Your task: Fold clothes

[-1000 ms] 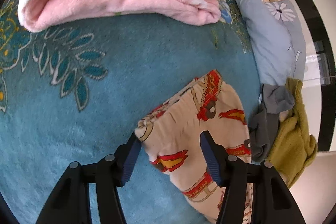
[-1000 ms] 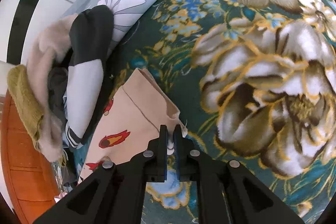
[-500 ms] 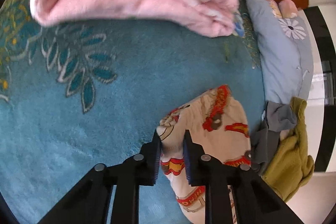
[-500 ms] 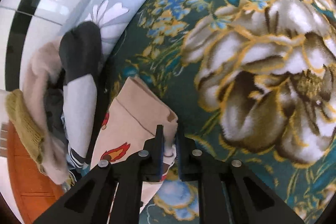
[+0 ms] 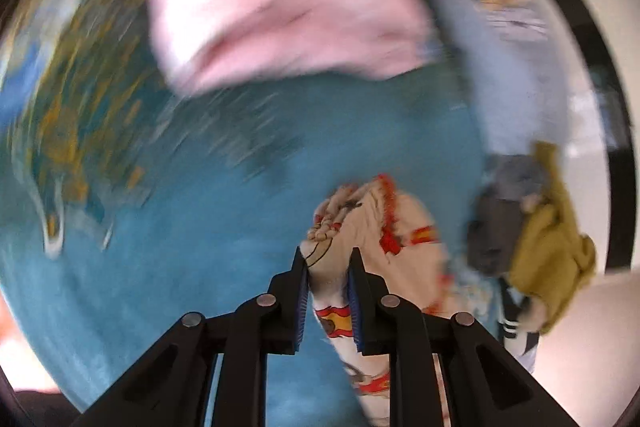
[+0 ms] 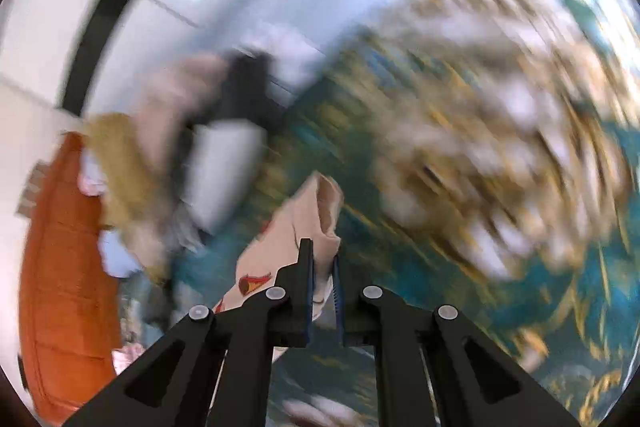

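Observation:
Beige printed pants (image 5: 384, 227) with red cartoon figures hang over the teal floral bedspread (image 5: 200, 227). My left gripper (image 5: 328, 267) is shut on their gathered waistband end. My right gripper (image 6: 320, 259) is shut on the other end of the same pants (image 6: 288, 239), a cuff with its opening showing above the fingers. Both views are motion-blurred.
A folded pink fleece (image 5: 280, 7) lies at the far side of the bed. A pile of clothes, olive-yellow (image 5: 552, 247) and dark grey (image 5: 496, 219), sits at the bed's edge beside a pale blue pillow (image 5: 512, 67). An orange wooden headboard (image 6: 60, 267) stands behind.
My left gripper closed on the pants' waistband. Both grippers have since lifted the pants off the bedspread and are moving fast; the background smears.

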Tool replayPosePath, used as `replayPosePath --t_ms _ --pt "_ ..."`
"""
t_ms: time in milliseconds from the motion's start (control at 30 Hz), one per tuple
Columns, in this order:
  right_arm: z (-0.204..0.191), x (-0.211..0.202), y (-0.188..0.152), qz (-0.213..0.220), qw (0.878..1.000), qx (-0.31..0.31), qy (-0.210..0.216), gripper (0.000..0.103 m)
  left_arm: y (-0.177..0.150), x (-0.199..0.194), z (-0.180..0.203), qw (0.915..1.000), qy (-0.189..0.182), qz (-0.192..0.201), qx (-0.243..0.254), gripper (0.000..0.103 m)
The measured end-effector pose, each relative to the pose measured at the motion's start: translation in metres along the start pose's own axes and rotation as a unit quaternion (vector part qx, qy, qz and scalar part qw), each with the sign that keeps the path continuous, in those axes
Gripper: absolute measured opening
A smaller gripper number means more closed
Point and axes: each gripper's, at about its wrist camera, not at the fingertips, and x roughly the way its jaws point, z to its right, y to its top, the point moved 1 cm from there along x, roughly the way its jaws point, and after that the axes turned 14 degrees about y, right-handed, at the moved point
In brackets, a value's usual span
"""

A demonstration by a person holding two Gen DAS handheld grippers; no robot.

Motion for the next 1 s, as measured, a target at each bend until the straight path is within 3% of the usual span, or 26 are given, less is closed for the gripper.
replayPosePath --t_ms 33,100,167,267,400,533,667,767,900,1000 --pt "0.016 0.005 -0.009 -0.007 1.0 0.024 -0.013 0.009 -0.004 0.011 -0.013 0.9996 0.006 -0.017 -0.02 0.019" --pt "0.035 0.009 -0.023 -0.006 0.998 0.058 -0.022 0.009 -0.007 0.009 -0.016 0.9995 -0.003 -0.014 -0.029 0.019" --pt "0.032 0.004 -0.028 0.001 0.998 0.06 -0.017 0.009 -0.01 0.006 -0.018 0.9992 -0.013 -0.01 -0.037 0.019" --pt "-0.007 -0.002 -0.023 -0.004 1.0 -0.003 -0.029 0.009 -0.012 -0.001 -0.01 0.9997 -0.007 0.001 -0.021 0.019" --pt "-0.104 -0.008 -0.039 -0.01 0.99 -0.14 0.004 0.009 -0.013 -0.013 0.006 0.9998 -0.012 0.016 -0.008 0.019" --pt "-0.196 0.021 -0.102 -0.058 0.963 -0.258 0.059 0.009 -0.018 -0.026 0.01 0.9994 -0.025 0.021 -0.008 0.019" --pt "-0.25 0.084 -0.185 -0.12 0.931 -0.335 0.081 0.009 -0.02 -0.038 0.008 0.9984 -0.05 0.011 -0.023 0.019" --pt "-0.26 0.136 -0.247 -0.192 0.918 -0.339 0.073 0.009 -0.02 -0.045 0.016 0.9991 -0.041 0.015 0.0 0.019" --pt "-0.262 0.172 -0.304 -0.253 0.9 -0.353 0.052 0.009 -0.021 -0.045 0.019 0.999 -0.042 0.016 -0.004 0.019" --pt "-0.254 0.188 -0.331 -0.292 0.876 -0.383 0.035 0.009 -0.025 -0.043 0.019 0.9993 -0.034 0.017 -0.002 0.019"
